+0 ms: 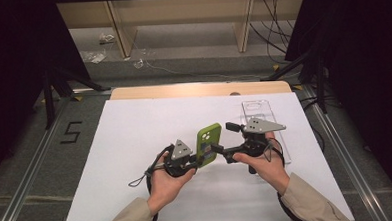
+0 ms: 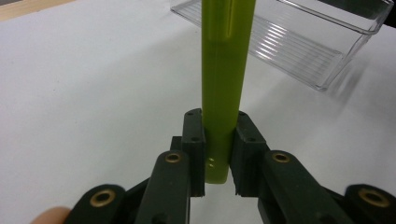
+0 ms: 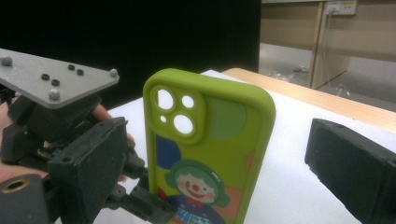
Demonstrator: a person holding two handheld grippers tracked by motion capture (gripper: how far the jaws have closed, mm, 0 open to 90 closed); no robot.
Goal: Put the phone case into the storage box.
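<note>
A green phone case [image 1: 209,142] with a cartoon clown on its back [image 3: 210,144] stands upright above the white table sheet [image 1: 134,128]. My left gripper [image 1: 200,159] is shut on its lower end; in the left gripper view the case [image 2: 224,70] runs edge-on up from between the closed jaws of that gripper [image 2: 218,140]. My right gripper [image 1: 224,138] is open just to the right of the case. Its two jaws stand wide on either side of the case without touching it, as the right gripper view shows at the gripper [image 3: 215,161].
A clear plastic tray [image 1: 261,115] lies on the sheet behind the right hand, also seen as the ribbed tray [image 2: 299,44] beyond the case. The left gripper's grey plate [image 3: 51,77] sits close by. The table's wooden far edge [image 1: 198,89] borders the floor.
</note>
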